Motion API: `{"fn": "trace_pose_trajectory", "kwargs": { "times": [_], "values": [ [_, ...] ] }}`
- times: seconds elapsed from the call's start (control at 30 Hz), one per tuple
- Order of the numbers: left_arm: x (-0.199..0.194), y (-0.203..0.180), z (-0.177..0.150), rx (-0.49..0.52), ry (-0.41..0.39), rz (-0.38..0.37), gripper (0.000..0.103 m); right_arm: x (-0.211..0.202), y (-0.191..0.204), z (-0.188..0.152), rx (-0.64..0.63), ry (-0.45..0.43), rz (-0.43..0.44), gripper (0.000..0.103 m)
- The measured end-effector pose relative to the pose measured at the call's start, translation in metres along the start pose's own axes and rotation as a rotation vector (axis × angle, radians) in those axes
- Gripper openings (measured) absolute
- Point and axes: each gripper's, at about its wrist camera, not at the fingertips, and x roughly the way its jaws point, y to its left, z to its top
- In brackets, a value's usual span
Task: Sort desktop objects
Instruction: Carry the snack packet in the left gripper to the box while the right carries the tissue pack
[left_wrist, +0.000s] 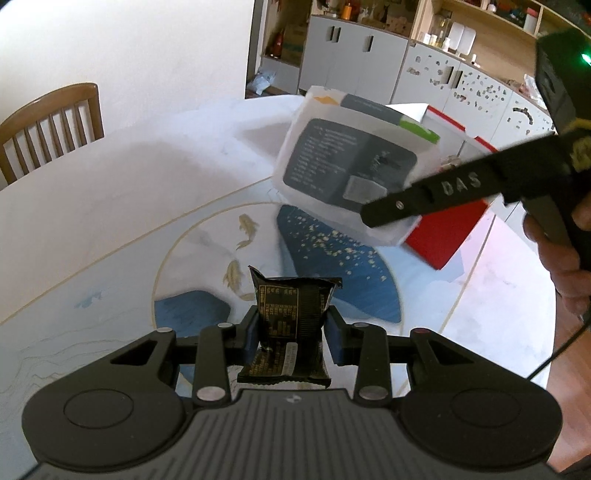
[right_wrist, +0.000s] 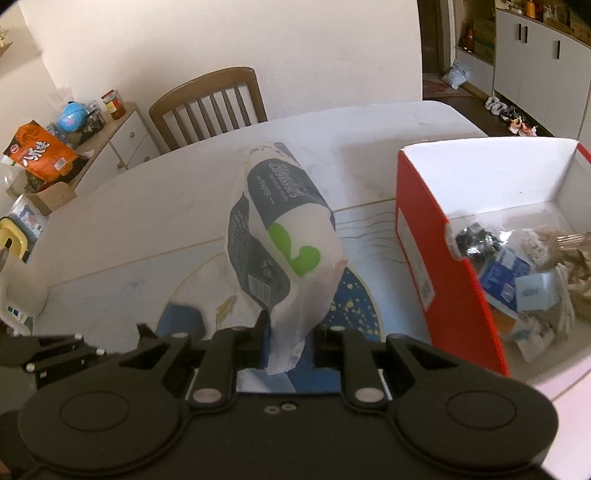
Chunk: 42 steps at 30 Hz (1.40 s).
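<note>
My left gripper (left_wrist: 291, 330) is shut on a small black snack packet (left_wrist: 291, 317) and holds it upright above the table. My right gripper (right_wrist: 290, 341) is shut on the lower edge of a white tissue pack (right_wrist: 280, 240) with grey and green print, lifted off the table. In the left wrist view the same tissue pack (left_wrist: 347, 166) hangs at the upper right, pinched by the right gripper's black finger (left_wrist: 424, 199), with a hand behind it. A red box (right_wrist: 424, 251) with a white inside stands to the right and holds several small items.
The white table (left_wrist: 110, 192) has a round blue and gold fish pattern (left_wrist: 332, 258) in its middle. A wooden chair (right_wrist: 210, 103) stands at the far edge. A side cabinet (right_wrist: 110, 136) with snacks and jars is at the left. Cupboards (left_wrist: 351, 48) line the far wall.
</note>
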Motion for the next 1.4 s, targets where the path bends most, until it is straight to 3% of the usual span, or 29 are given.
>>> {"fn": "trace_pose_trajectory", "kwargs": {
  "times": [0.77, 1.4],
  "values": [
    [-0.028, -0.063, 0.051, 0.036, -0.095, -0.053, 0.035, -0.081, -0.052, -0.017, 0.032, -0.052, 0.015, 0.018],
    [0.008, -0.123, 0.096, 0.052, -0.113, -0.057, 0.035, -0.104, -0.135, -0.011, 0.058, -0.045, 0.000, 0.018]
  ]
}}
